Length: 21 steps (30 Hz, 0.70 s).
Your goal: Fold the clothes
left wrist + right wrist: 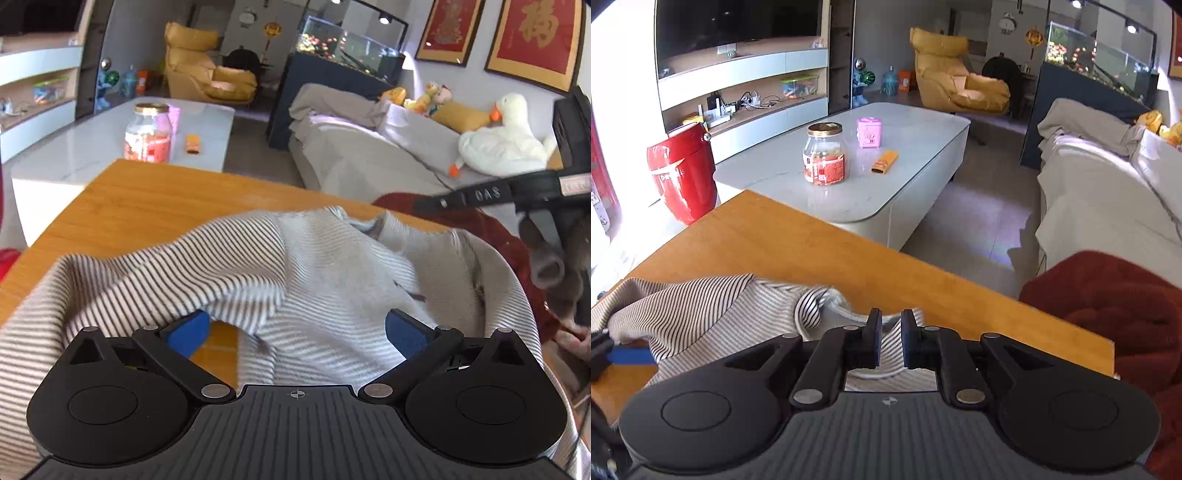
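A grey-and-white striped garment (303,266) lies crumpled on the wooden table (147,206). My left gripper (295,328) is open, its blue pads (188,332) spread wide with the cloth draped between and over them. In the right wrist view the same striped garment (713,314) lies on the table (812,251). My right gripper (889,325) is shut on a fold of the striped cloth near its collar edge. The right gripper also shows at the right edge of the left wrist view (546,236).
A dark red garment (1108,306) hangs at the table's right end. Beyond the table stand a white coffee table (905,177) with a jar (824,155), a red stool (683,173), and a covered sofa (1108,192).
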Each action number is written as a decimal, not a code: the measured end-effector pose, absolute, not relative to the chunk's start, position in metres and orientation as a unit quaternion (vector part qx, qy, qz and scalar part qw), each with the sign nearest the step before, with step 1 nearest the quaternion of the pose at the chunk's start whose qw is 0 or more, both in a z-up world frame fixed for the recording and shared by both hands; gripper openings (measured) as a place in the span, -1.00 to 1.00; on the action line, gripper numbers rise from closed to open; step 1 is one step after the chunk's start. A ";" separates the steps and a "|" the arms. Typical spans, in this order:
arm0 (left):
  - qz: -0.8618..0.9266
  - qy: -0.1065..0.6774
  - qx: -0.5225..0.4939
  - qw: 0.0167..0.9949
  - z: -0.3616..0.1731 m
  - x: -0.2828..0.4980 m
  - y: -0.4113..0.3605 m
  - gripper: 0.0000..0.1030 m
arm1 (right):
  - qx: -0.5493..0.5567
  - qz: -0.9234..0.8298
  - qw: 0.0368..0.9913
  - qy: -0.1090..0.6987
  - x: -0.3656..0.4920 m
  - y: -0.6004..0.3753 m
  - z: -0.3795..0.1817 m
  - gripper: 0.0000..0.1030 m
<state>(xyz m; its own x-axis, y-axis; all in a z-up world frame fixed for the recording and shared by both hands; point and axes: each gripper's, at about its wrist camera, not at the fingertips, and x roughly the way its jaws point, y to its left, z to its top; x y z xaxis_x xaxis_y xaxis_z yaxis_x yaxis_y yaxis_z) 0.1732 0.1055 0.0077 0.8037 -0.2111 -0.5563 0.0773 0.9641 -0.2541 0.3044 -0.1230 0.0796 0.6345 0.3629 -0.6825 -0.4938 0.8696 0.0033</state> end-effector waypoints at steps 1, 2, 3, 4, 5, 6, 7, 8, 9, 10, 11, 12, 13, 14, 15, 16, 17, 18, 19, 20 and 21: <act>-0.059 0.299 -0.101 0.947 0.011 0.176 0.111 1.00 | -0.065 0.246 0.896 0.364 0.303 -0.128 0.076 -0.80; -0.042 0.295 -0.093 0.950 0.014 0.180 0.116 1.00 | -0.024 0.256 0.891 0.374 0.306 -0.131 0.073 -0.79; -0.031 0.296 -0.090 0.951 0.015 0.184 0.122 1.00 | 0.014 0.265 0.885 0.382 0.312 -0.131 0.069 -0.70; -0.021 0.297 -0.087 0.951 0.017 0.188 0.128 1.00 | 0.053 0.274 0.878 0.388 0.319 -0.131 0.065 -0.46; -0.011 0.299 -0.085 0.951 0.018 0.192 0.134 1.00 | 0.092 0.282 0.870 0.394 0.325 -0.130 0.062 -0.31; -0.005 0.301 -0.083 0.950 0.020 0.194 0.139 1.00 | 0.110 0.287 0.863 0.402 0.332 -0.124 0.054 -0.12; -0.003 0.303 -0.082 0.949 0.021 0.195 0.140 1.00 | 0.127 0.291 0.855 0.410 0.340 -0.118 0.046 -0.10; -0.001 0.306 -0.082 0.949 0.022 0.195 0.142 1.00 | 0.143 0.295 0.847 0.418 0.348 -0.111 0.038 -0.10; 0.001 0.308 -0.081 0.948 0.022 0.196 0.144 1.00 | 0.141 0.288 0.842 0.434 0.355 -0.101 0.027 -0.10; 0.001 0.310 -0.079 0.948 0.022 0.197 0.144 1.00 | 0.126 0.287 0.841 0.441 0.358 -0.091 0.019 -0.28; 0.001 0.311 -0.076 0.947 0.021 0.197 0.143 1.00 | 0.110 0.286 0.840 0.448 0.360 -0.080 0.010 -0.51; 0.002 0.312 -0.071 0.947 0.020 0.197 0.143 1.00 | 0.082 0.295 0.853 0.423 0.357 -0.074 0.015 -0.78; 0.003 0.313 -0.065 0.948 0.018 0.197 0.142 1.00 | 0.052 0.304 0.865 0.395 0.354 -0.067 0.021 -0.78; 0.007 0.314 -0.060 0.947 0.017 0.198 0.142 1.00 | 0.035 0.310 0.880 0.358 0.349 -0.065 0.031 -0.79; 0.012 0.316 -0.057 0.947 0.015 0.198 0.141 1.00 | 0.013 0.314 0.891 0.329 0.346 -0.063 0.039 -0.79; 0.017 0.318 -0.055 0.946 0.014 0.199 0.141 1.00 | -0.019 0.307 0.896 0.320 0.347 -0.060 0.045 -0.77; 0.019 0.318 -0.057 0.946 0.014 0.198 0.142 1.00 | -0.052 0.300 0.900 0.312 0.348 -0.058 0.051 -0.77; 0.021 0.318 -0.059 0.946 0.015 0.198 0.142 1.00 | -0.070 0.293 0.898 0.321 0.351 -0.057 0.056 -0.73; 0.021 0.315 -0.064 0.947 0.017 0.195 0.143 1.00 | -0.077 0.284 0.896 0.333 0.354 -0.061 0.060 -0.68; 0.019 0.310 -0.070 0.948 0.021 0.191 0.143 1.00 | -0.073 0.275 0.896 0.341 0.354 -0.067 0.064 -0.63; 0.014 0.306 -0.076 0.949 0.025 0.187 0.142 1.00 | -0.071 0.264 0.900 0.339 0.351 -0.076 0.070 -0.48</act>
<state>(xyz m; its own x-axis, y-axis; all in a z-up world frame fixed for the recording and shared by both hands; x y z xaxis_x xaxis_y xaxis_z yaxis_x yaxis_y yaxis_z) 0.1870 0.1421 0.0251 0.8123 -0.0201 -0.5829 -0.0732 0.9880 -0.1360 0.3514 -0.0757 0.0704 0.6296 0.4279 -0.6485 -0.5241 0.8501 0.0520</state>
